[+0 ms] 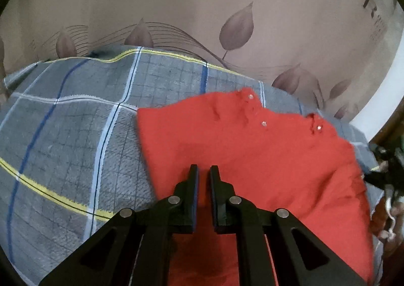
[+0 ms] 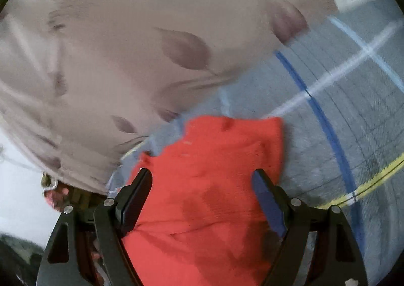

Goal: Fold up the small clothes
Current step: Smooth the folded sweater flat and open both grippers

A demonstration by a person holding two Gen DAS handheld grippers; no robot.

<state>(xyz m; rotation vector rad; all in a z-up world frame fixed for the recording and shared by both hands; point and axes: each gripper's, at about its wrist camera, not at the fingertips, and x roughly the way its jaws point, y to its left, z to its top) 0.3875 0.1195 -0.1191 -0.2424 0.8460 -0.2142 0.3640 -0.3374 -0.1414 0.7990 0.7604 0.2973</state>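
At the near edge of the left wrist view, the left gripper [image 1: 204, 168] points forward over a red garment [image 1: 252, 149]; its jaws stand narrow, with a slim gap between them, and nothing is seen clamped there. The garment lies spread on a grey checked blanket [image 1: 70, 134], running from beneath the gripper toward the far right. Three small metal snaps [image 1: 263, 123] dot its far edge, which is uneven and slightly puckered. To the left of the garment the blanket is bare, crossed by pale blue, dark blue and yellow stripes. Beyond the blanket's far edge hangs a beige curtain [image 1: 202, 8] printed with brown leaves. At the right margin a dark, blurred shape shows; what it is cannot be told.

In the right wrist view, the right gripper [image 2: 202, 175] has its jaws wide apart, one on each side of the garment [image 2: 207, 185], which fills the space between them and passes under the camera. Whether the fingers [image 2: 267, 197] touch the cloth cannot be told. The garment's far end lies just ahead of the tips, with a squared corner at the right. Beyond it the blanket [image 2: 341, 89] runs off to the right, streaked by blur. The curtain [image 2: 126, 46] covers the far left.
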